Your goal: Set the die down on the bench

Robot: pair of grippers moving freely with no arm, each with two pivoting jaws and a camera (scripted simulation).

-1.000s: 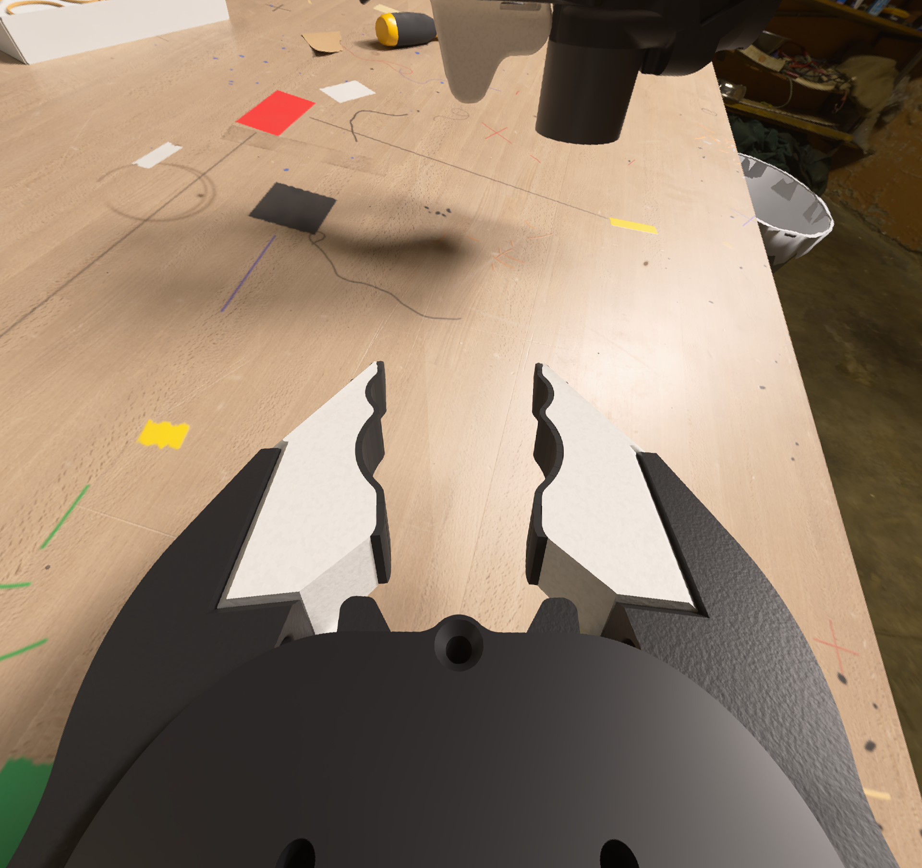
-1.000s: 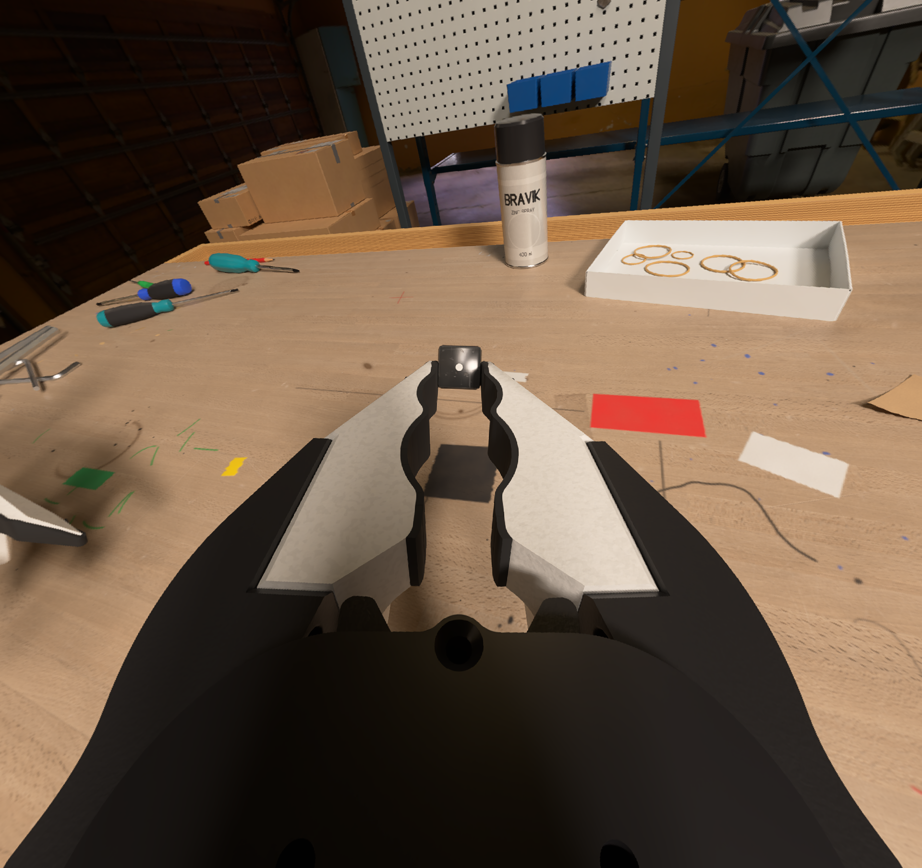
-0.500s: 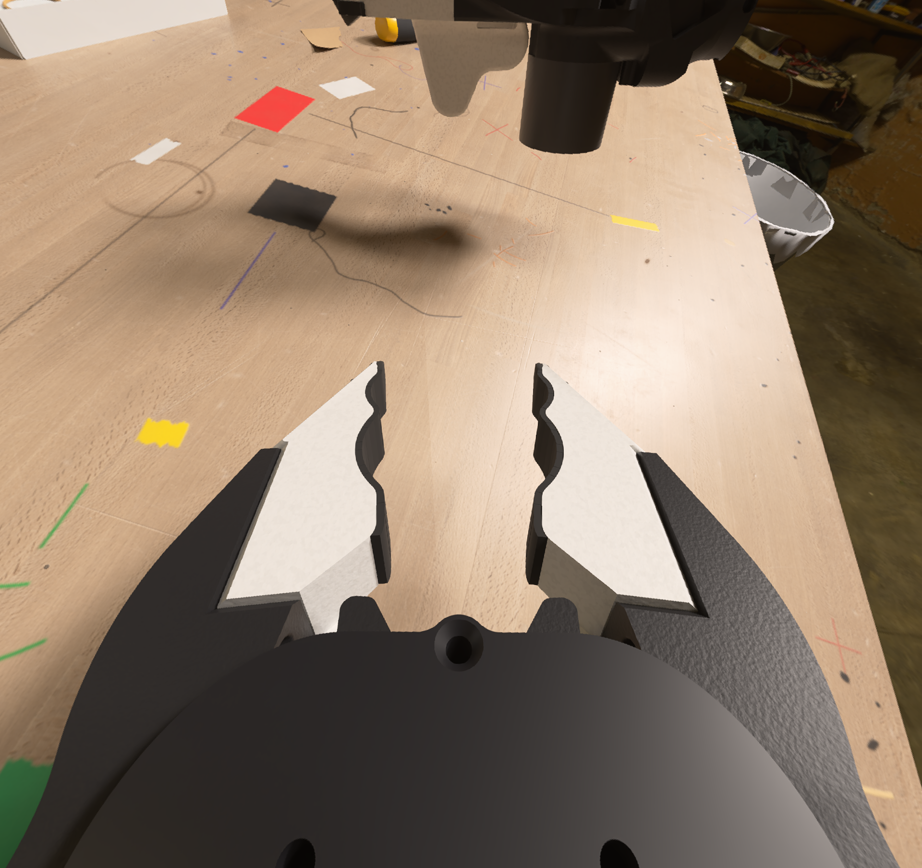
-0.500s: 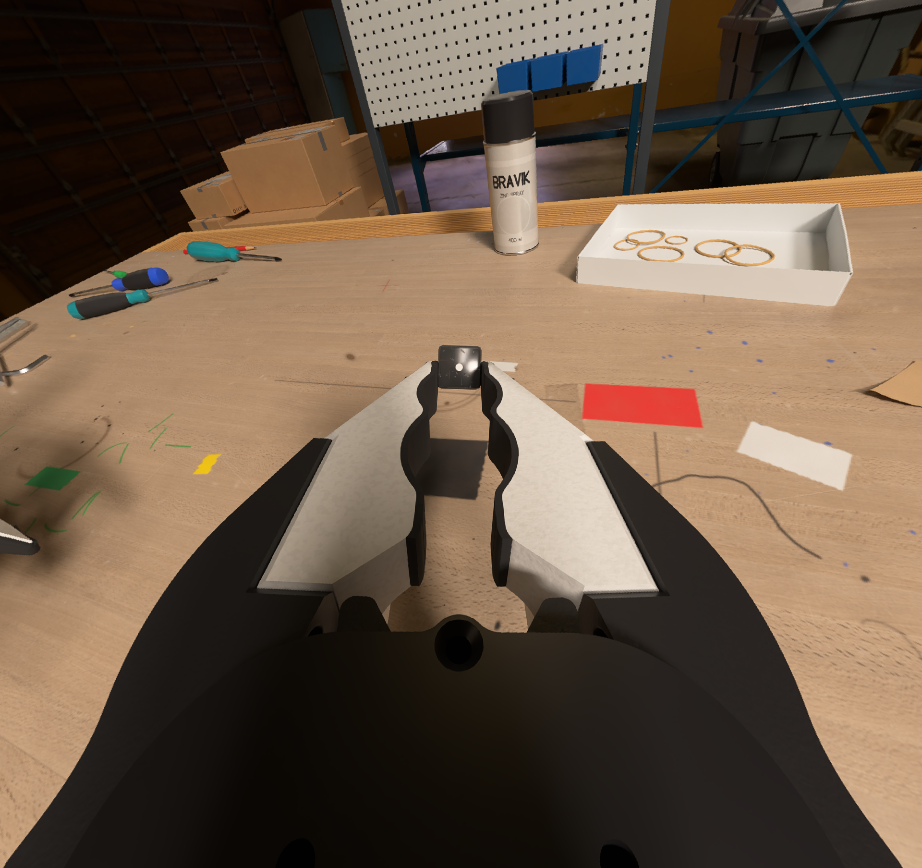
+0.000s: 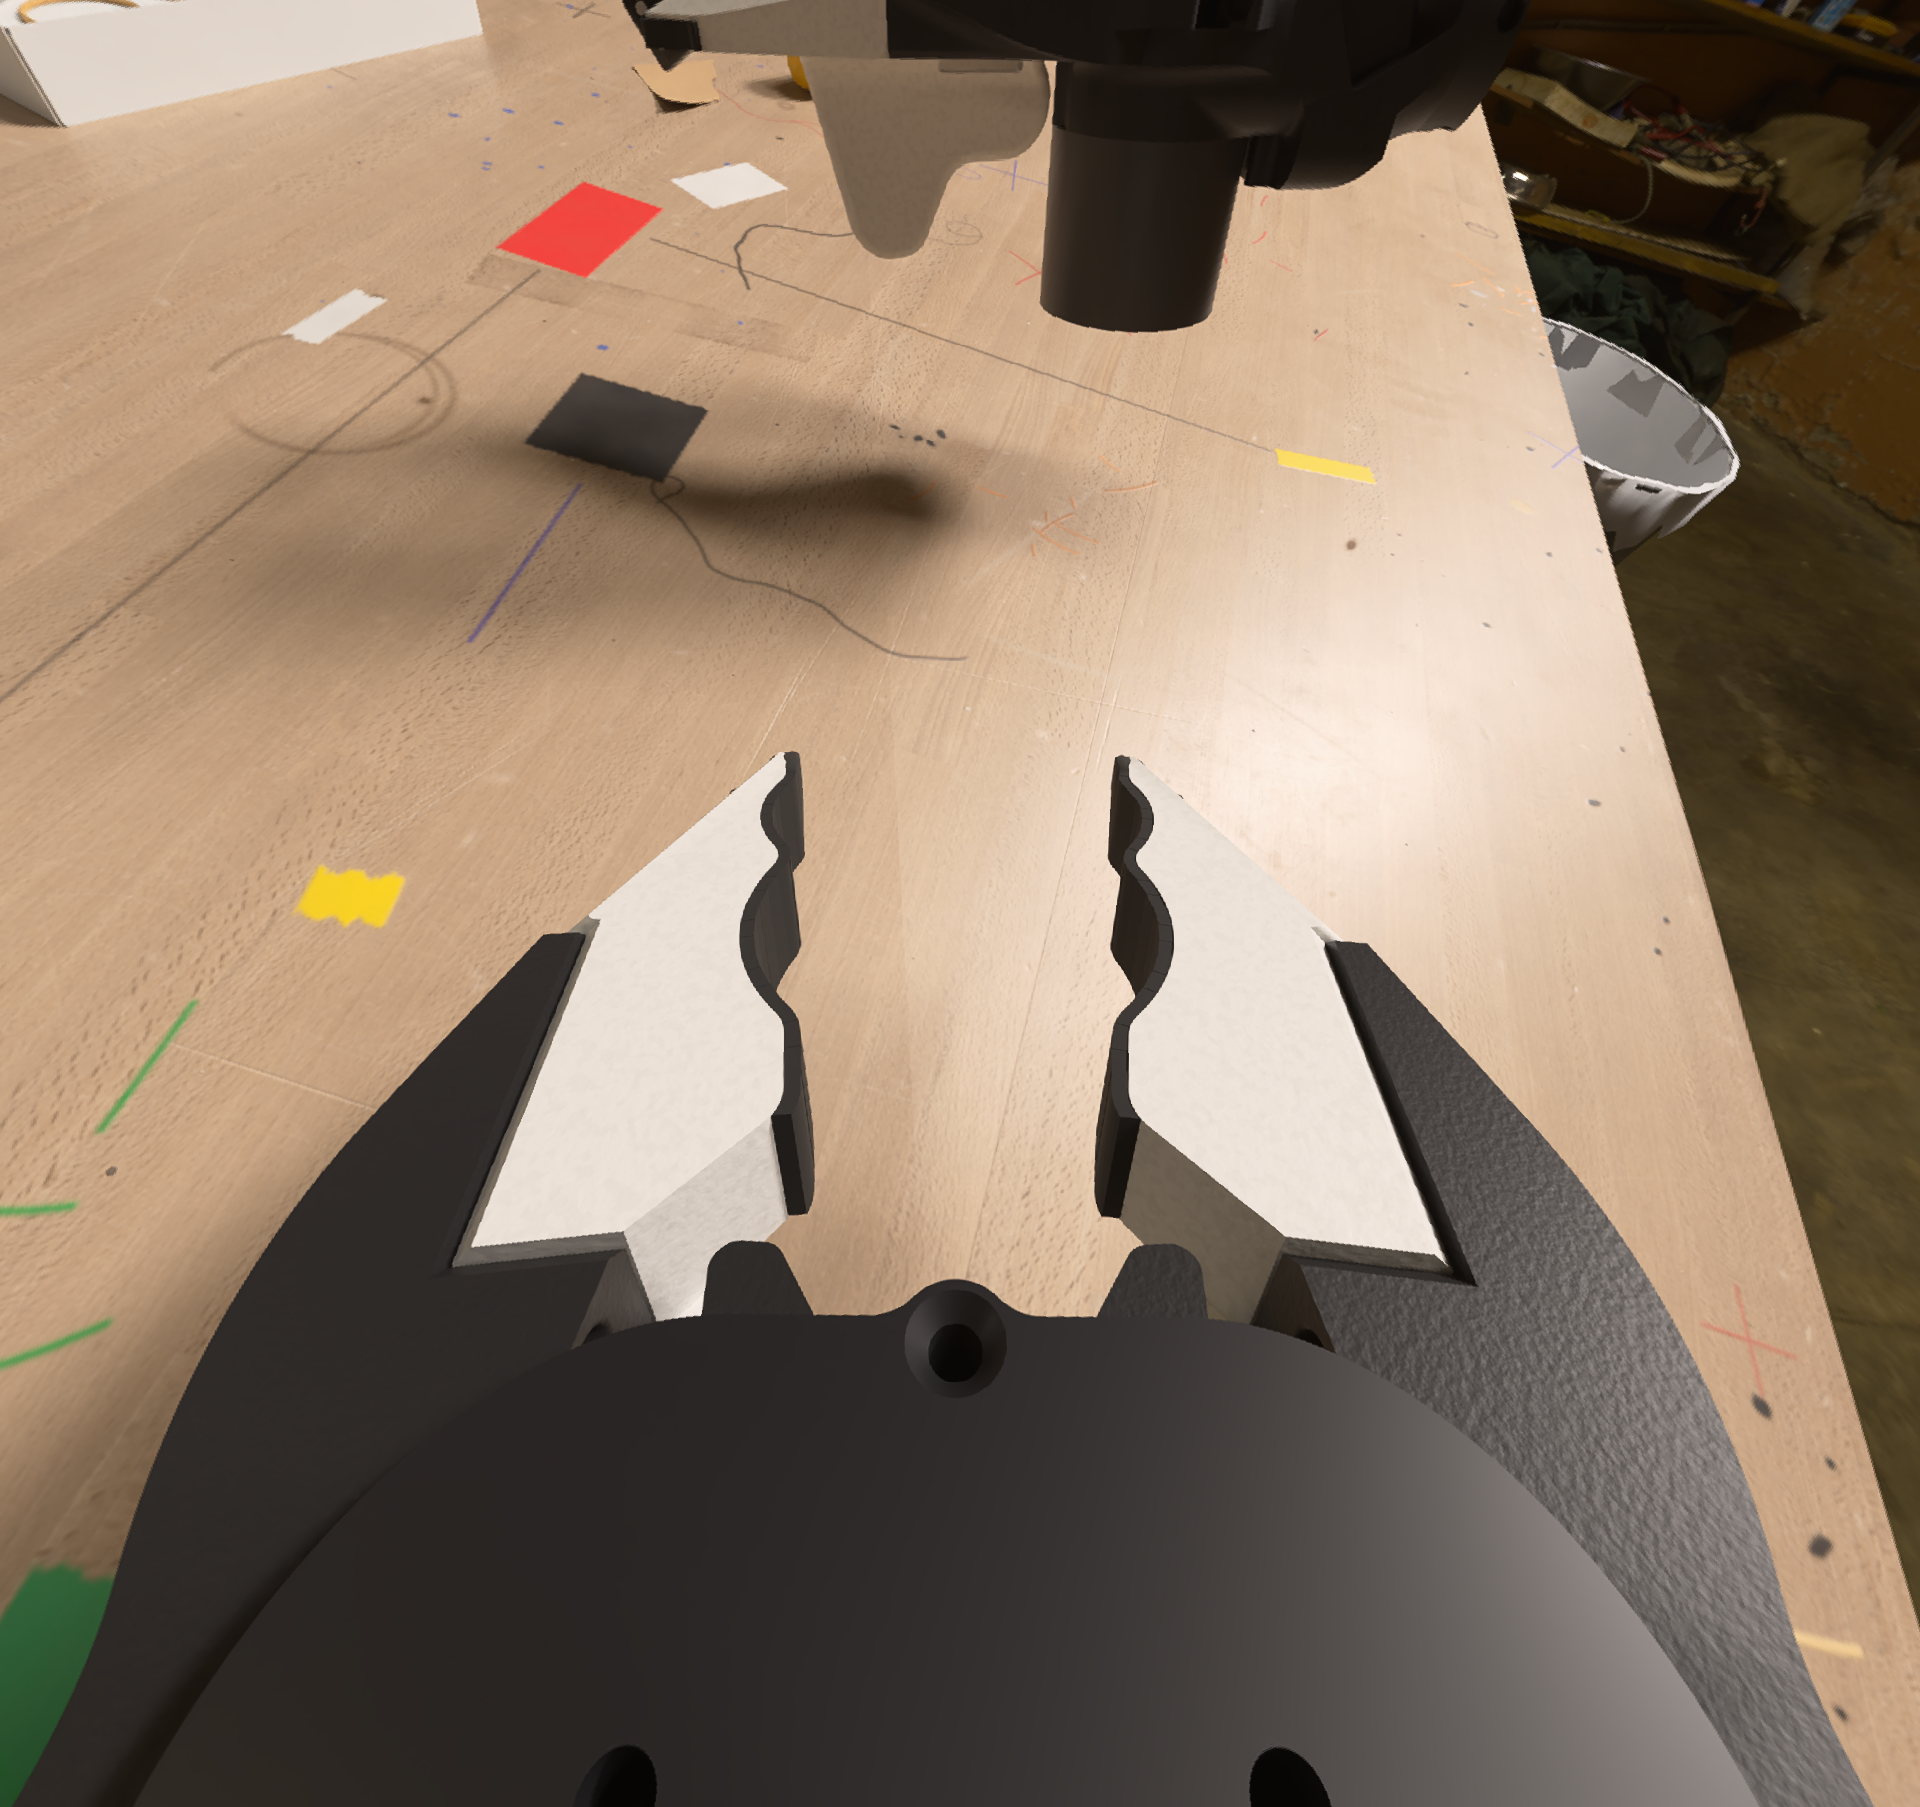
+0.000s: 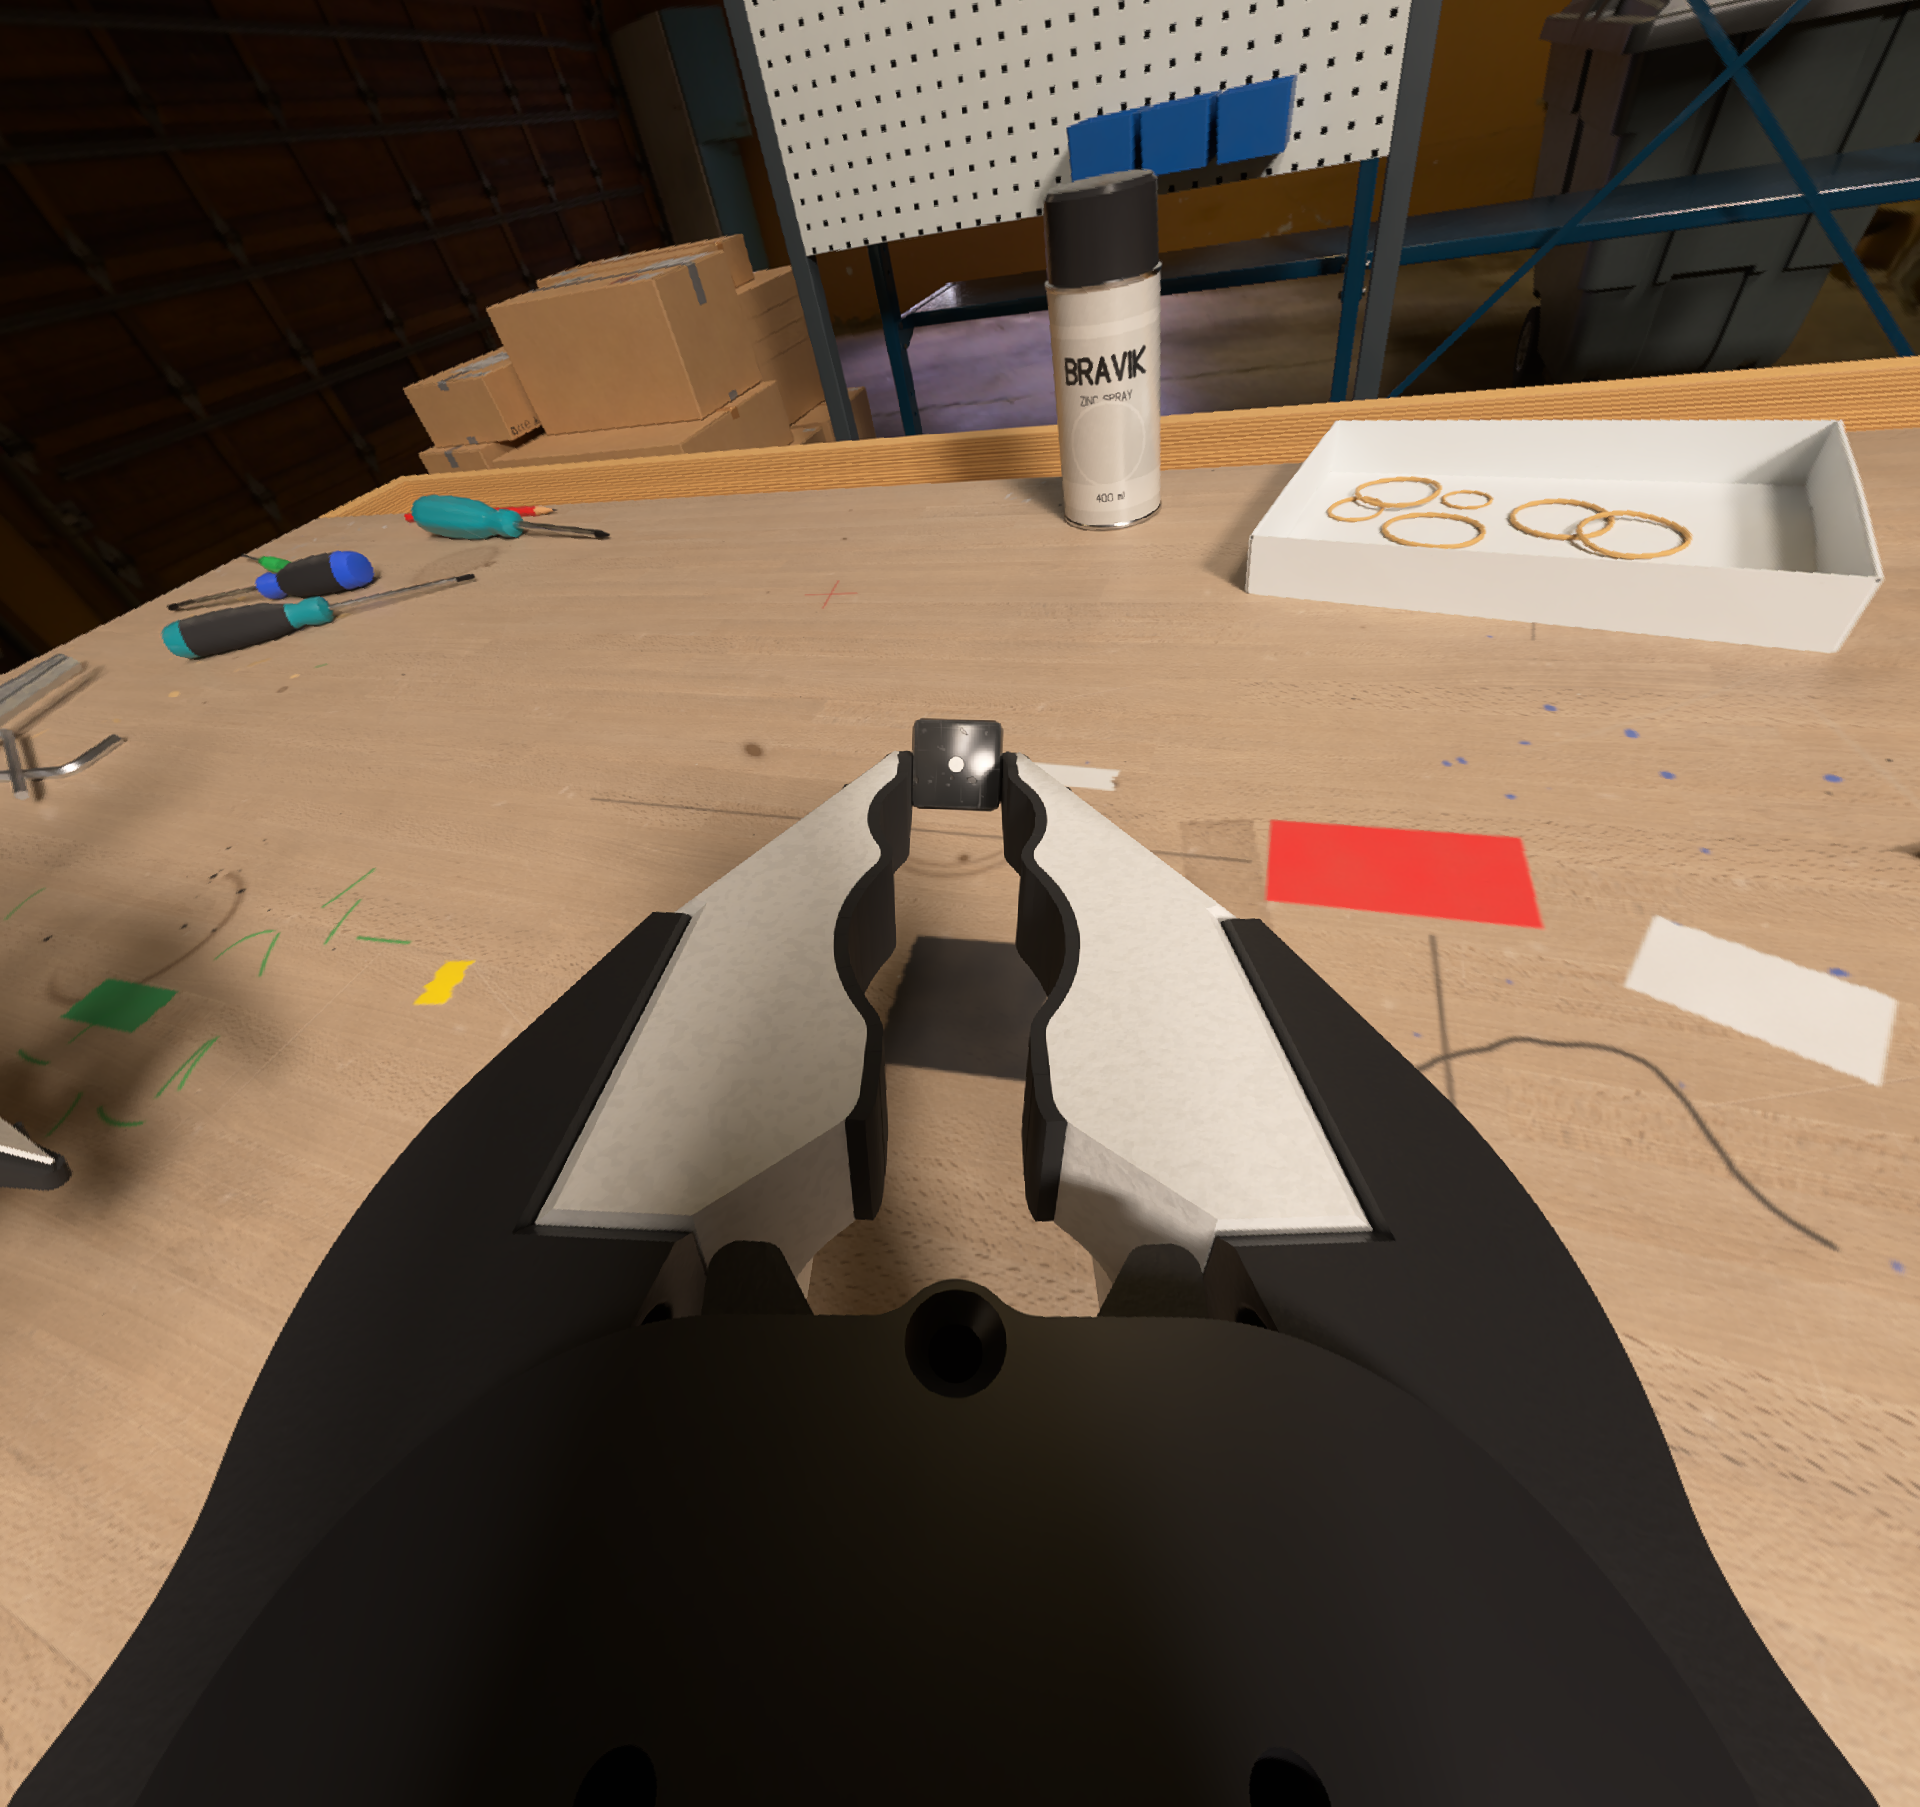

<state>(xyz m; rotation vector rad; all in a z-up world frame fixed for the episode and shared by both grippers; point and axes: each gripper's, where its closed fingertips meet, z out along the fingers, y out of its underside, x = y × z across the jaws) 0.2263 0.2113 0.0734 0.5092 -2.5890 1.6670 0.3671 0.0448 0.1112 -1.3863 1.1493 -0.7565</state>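
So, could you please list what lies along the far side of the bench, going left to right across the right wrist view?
Teal screwdriver → spray can → white tray holding rubber bands. Nearer the camera, the right hand-held gripper pinches the black die above the bench.

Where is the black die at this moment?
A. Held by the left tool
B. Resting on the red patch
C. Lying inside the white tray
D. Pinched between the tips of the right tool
D: the die sits clamped at the fingertips of the right tool, above the bench; the left tool is open and empty.
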